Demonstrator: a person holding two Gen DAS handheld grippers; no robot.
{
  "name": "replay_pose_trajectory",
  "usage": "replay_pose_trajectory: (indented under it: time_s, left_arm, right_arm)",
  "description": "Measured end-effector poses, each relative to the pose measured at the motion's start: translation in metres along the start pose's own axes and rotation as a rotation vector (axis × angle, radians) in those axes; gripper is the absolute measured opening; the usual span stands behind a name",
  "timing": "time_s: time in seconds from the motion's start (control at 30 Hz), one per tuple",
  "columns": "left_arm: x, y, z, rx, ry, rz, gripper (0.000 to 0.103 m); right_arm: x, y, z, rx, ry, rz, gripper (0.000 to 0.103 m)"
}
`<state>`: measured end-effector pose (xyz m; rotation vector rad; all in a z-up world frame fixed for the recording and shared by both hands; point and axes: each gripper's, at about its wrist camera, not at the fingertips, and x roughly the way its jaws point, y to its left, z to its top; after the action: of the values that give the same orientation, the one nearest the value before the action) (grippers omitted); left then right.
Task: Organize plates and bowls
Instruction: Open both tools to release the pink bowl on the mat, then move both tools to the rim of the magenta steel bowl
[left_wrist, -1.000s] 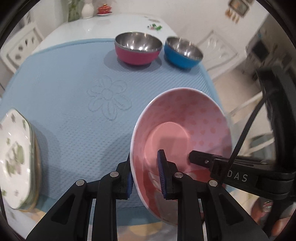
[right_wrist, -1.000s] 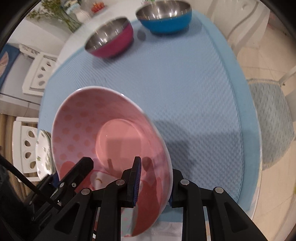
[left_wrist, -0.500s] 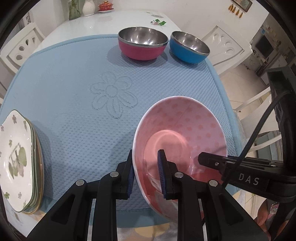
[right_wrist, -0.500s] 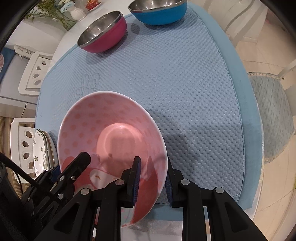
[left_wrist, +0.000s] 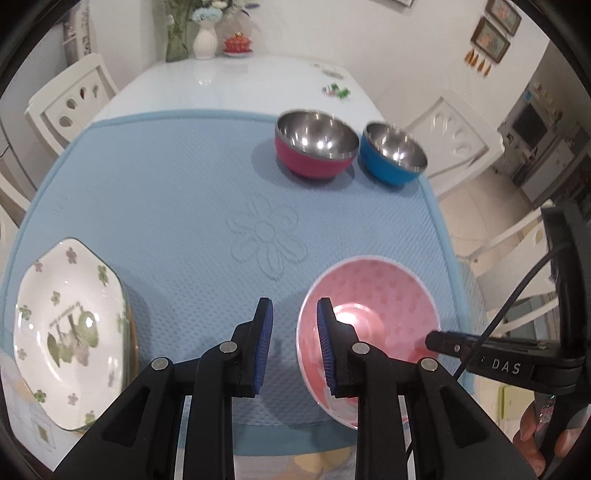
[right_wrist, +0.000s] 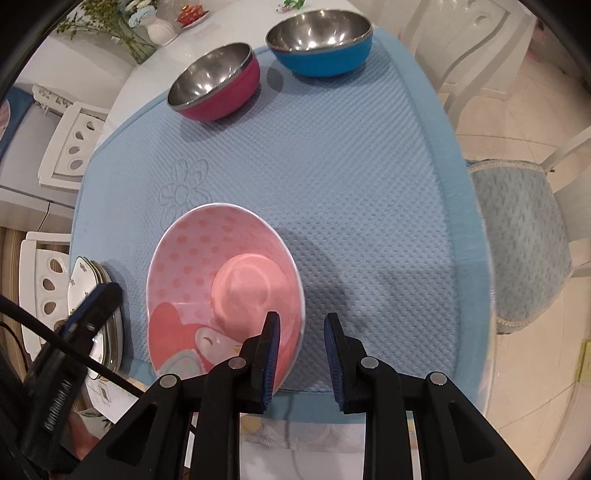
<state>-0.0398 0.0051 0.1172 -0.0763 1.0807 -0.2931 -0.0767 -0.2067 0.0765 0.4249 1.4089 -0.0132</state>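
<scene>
The left claw (left_wrist: 291, 347) stands open, its jaws parted with nothing between them; the right-hand pad sits just beside the rim of the pink bowl (left_wrist: 373, 310), and we cannot tell whether it touches. The right claw (right_wrist: 301, 356) is likewise open, its left pad overlapping the bowl's near rim in view, gripping nothing. We judge the bowl set down and released: it rests upright on the blue mat (left_wrist: 177, 206), near the mat's front right corner.

We note the stack of flowered plates (left_wrist: 66, 328) at the mat's front left edge, well apart from the pink bowl. The red bowl (left_wrist: 316, 149) and the blue bowl (left_wrist: 393, 153) sit side by side at the far right of the mat, nearly touching. We judge like is being kept with like: plates left, bowls right.

Edges: the pink bowl lies close to the mat's front border and near the table's edge, so a careless nudge towards the person could tip it off. The middle of the mat, around the embossed flower (left_wrist: 267, 242), carries nothing, giving open room to carry the bowl towards the two steel bowls. Chairs (left_wrist: 70, 107) flank the table
</scene>
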Motion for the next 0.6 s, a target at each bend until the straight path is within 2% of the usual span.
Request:
replay_pose_trajectory:
  time_s: [0.2, 0.33, 0.4, 0.47, 0.53, 0.57, 0.6]
  left_arm:
    - [-0.020, 0.003, 0.009, -0.021, -0.061, -0.011, 0.022]
    - [-0.034, -0.007, 0.014, -0.002, -0.110, 0.005, 0.022]
    - [-0.044, -0.016, 0.014, 0.039, -0.156, 0.048, 0.022]
    - [-0.055, -0.025, 0.015, 0.082, -0.200, 0.082, 0.022]
    - [-0.062, -0.030, 0.019, 0.104, -0.230, 0.095, 0.026]
    - [-0.065, -0.032, 0.021, 0.105, -0.240, 0.092, 0.029]
    - [-0.067, -0.033, 0.023, 0.103, -0.248, 0.085, 0.029]
  right_arm:
    - [-0.020, 0.008, -0.003, -0.005, -0.052, 0.035, 0.024]
    - [-0.042, 0.025, -0.005, -0.052, -0.173, 0.055, 0.024]
    - [-0.054, 0.036, -0.008, -0.093, -0.250, 0.058, 0.024]
    - [-0.061, 0.045, -0.009, -0.130, -0.289, 0.045, 0.025]
    - [-0.065, 0.050, -0.009, -0.151, -0.297, 0.061, 0.035]
    - [-0.066, 0.050, -0.008, -0.154, -0.297, 0.071, 0.045]
    - [-0.066, 0.050, -0.008, -0.155, -0.300, 0.076, 0.050]
